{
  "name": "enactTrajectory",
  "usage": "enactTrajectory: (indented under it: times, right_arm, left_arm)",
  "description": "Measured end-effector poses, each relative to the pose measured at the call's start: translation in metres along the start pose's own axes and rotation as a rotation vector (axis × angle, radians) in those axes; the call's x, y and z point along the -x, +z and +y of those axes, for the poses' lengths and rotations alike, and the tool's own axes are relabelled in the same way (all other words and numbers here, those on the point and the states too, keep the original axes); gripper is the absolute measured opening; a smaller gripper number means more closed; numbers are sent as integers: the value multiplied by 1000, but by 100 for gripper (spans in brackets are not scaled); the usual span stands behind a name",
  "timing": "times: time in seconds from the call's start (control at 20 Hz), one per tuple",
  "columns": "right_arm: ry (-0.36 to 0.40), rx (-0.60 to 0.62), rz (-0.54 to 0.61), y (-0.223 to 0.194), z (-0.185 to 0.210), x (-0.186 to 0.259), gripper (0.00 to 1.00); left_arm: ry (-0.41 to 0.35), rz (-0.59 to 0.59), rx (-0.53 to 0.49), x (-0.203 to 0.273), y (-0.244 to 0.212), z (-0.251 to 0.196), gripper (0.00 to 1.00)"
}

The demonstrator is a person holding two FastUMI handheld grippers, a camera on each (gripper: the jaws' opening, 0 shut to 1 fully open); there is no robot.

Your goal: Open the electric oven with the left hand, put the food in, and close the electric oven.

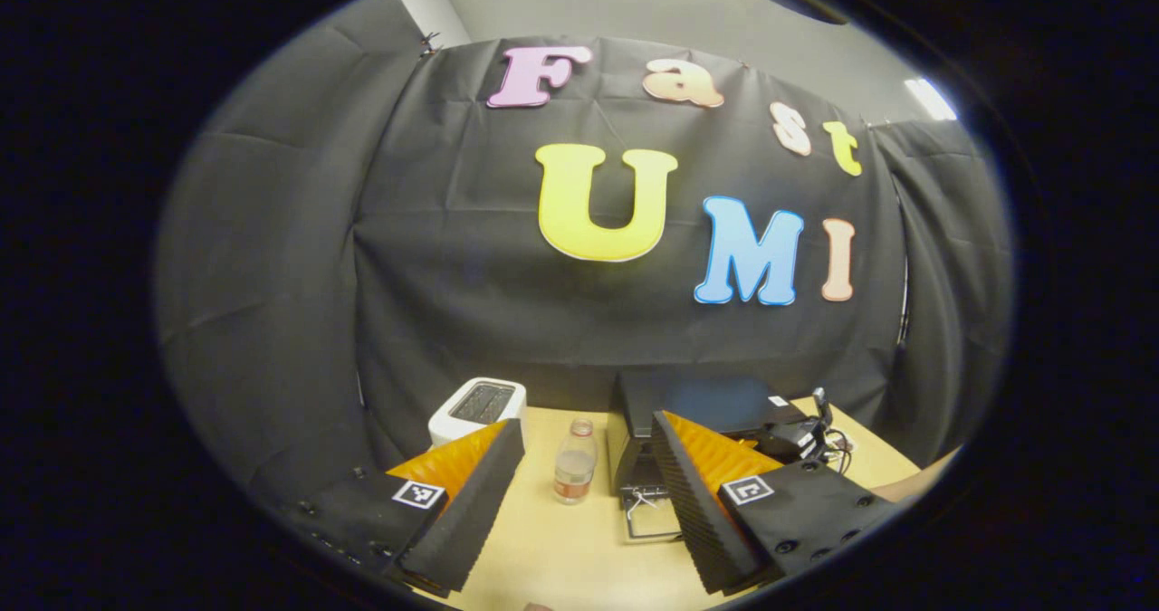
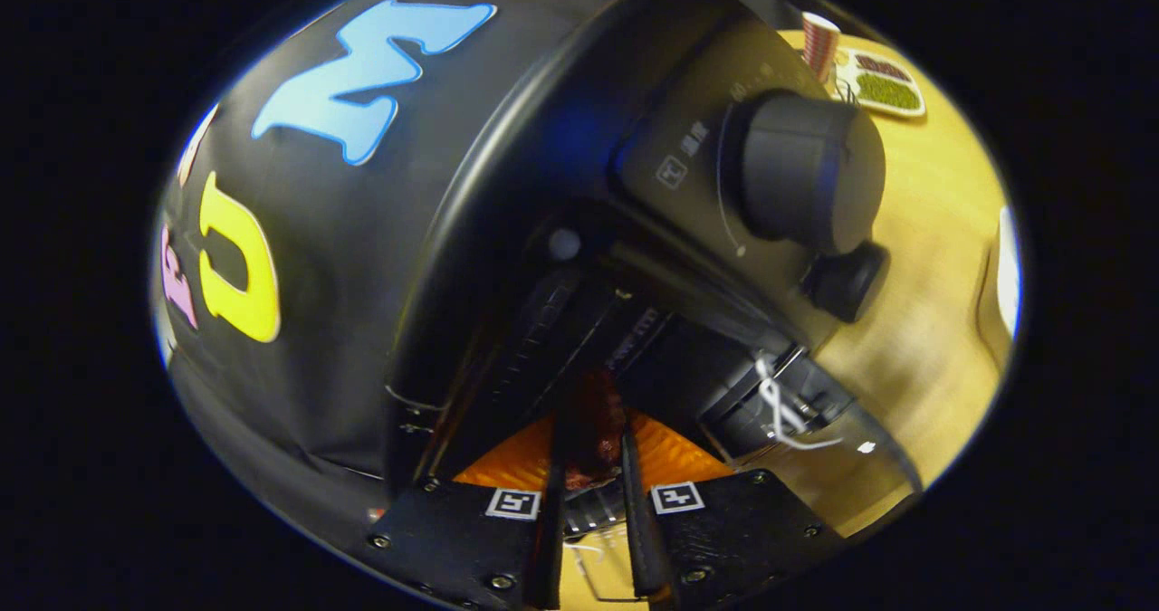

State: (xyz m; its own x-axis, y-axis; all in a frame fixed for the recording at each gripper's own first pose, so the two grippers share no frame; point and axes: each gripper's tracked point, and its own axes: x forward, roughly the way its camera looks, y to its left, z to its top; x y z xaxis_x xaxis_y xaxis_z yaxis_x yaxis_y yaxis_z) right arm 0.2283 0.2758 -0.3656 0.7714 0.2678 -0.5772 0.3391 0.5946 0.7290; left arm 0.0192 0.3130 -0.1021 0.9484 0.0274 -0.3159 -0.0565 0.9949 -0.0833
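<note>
The black electric oven [image 1: 697, 398] stands on the table right of centre, its glass door [image 1: 647, 520] folded down flat in front. My left gripper [image 1: 589, 419] hovers open well short of it, holding nothing. In the right gripper view the oven [image 2: 507, 186] looms close and tilted, with its dark cavity just ahead. My right gripper [image 2: 590, 439] is shut on a dark reddish piece of food [image 2: 593, 416] at the cavity mouth. The lowered door [image 2: 815, 412] with a white string on its handle lies to the right. The right gripper [image 1: 797, 437] and a forearm [image 1: 914, 484] appear by the oven's front.
A white toaster [image 1: 477, 407] stands at the back left of the wooden table [image 1: 552, 557], with a small plastic bottle [image 1: 574, 471] between toaster and oven. Two knobs [image 2: 806, 172] stick out of the oven's panel. A striped cup [image 2: 819, 41] and a food packet [image 2: 883, 86] lie beyond.
</note>
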Motion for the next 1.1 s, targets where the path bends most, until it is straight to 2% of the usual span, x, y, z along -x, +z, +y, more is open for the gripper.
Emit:
enactTrajectory:
  times: [0.05, 0.1, 0.2, 0.25, 0.3, 0.35, 0.4, 0.45, 0.5, 0.6, 0.65, 0.7, 0.9, 1.1]
  right_arm:
    - [-39, 58, -28, 6, -3, 8, 40]
    - [-63, 119, -55, 12, -6, 9, 42]
    - [-85, 190, -69, 22, -5, 18, 57]
    - [-93, 221, -71, 22, -5, 26, 59]
    - [-101, 263, -81, 24, -5, 34, 59]
    - [-103, 306, -84, 26, -5, 41, 60]
    - [-105, 349, -84, 27, -3, 48, 60]
    - [-109, 394, -82, 26, -3, 57, 49]
    - [-110, 438, -87, 27, -4, 69, 60]
    - [-114, 519, -117, 34, -3, 95, 60]
    - [-102, 552, -148, 42, 1, 110, 60]
    - [-79, 578, -185, 50, 7, 128, 59]
    - [-8, 693, -344, 94, 32, 206, 59]
    - [16, 770, -474, 132, 52, 283, 59]
  left_arm:
    - [-3, -5, 1, 1, -1, -2, 99]
    - [-7, -6, 0, 0, 1, -4, 98]
    - [-16, -6, -2, -7, 0, -13, 96]
    - [-17, -5, -2, -10, -2, -17, 95]
    - [-23, -6, 2, -12, -1, -21, 99]
    - [-28, -4, 10, -14, -1, -26, 96]
    - [-35, -3, 16, -15, -1, -33, 99]
    - [-43, -5, 20, -19, 0, -40, 99]
    - [-51, -8, 19, -20, 1, -48, 98]
    - [-67, -16, 9, -26, 5, -64, 98]
    - [-78, -22, 2, -29, 6, -73, 95]
    - [-89, -28, -6, -30, 8, -83, 99]
    - [-132, -49, -36, -34, 14, -126, 99]
    - [-167, -73, -41, -32, 23, -172, 98]
